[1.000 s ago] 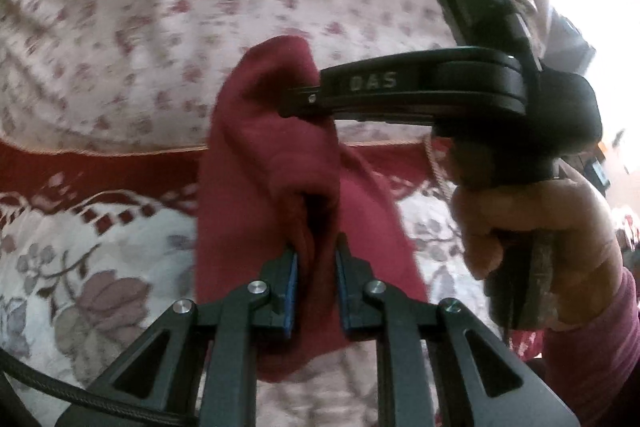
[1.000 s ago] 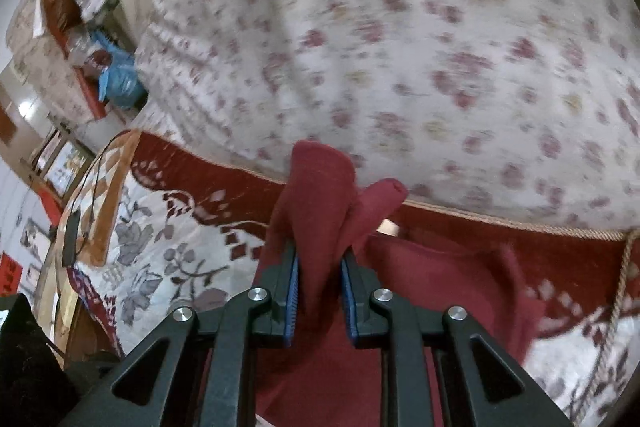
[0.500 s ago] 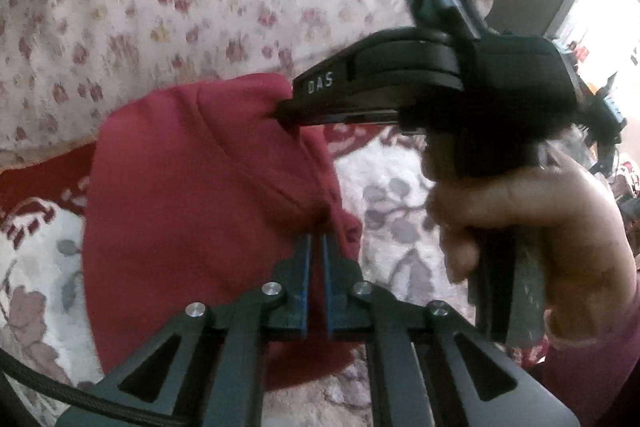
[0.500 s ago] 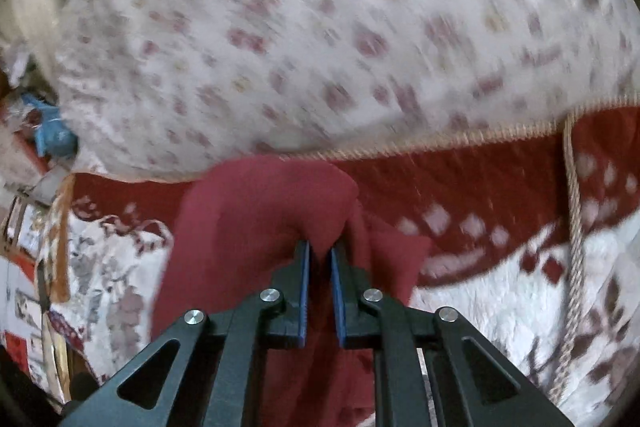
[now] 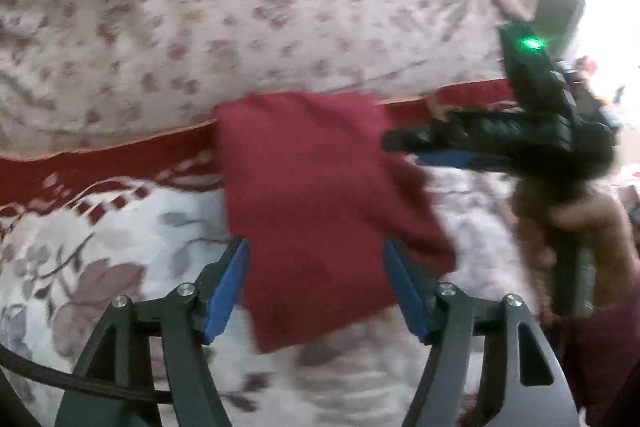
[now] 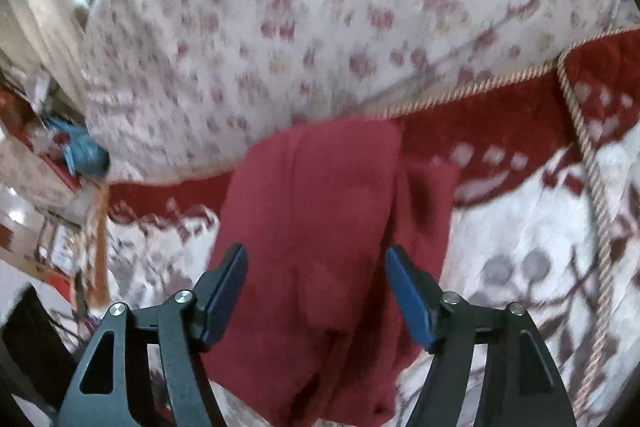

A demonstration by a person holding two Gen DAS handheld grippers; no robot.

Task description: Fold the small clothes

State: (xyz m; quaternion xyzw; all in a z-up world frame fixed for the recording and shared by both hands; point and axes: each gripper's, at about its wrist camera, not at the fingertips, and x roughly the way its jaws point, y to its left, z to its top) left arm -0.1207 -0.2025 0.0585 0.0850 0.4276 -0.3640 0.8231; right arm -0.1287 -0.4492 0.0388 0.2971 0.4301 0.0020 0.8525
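Observation:
A dark red small garment (image 5: 320, 195) lies folded into a rough rectangle on the floral bedspread (image 5: 120, 259). My left gripper (image 5: 316, 287) is open and empty, its blue pads on either side of the garment's near end. In the right wrist view the same garment (image 6: 320, 235) lies flat, and my right gripper (image 6: 316, 291) is open and empty over its near part. In the left wrist view the right gripper (image 5: 404, 147) sits just right of the garment's far corner, held by a hand.
A white quilt with small red flowers (image 5: 240, 7) lies behind the garment. The bedspread has a red border with cord trim (image 6: 592, 187). Room clutter and a blue bag (image 6: 84, 155) lie off the bed's left edge.
Both grippers were shut on the lifted garment; now both have opened and let it go. The garment has dropped flat onto the bedspread, and the grippers have drawn back.

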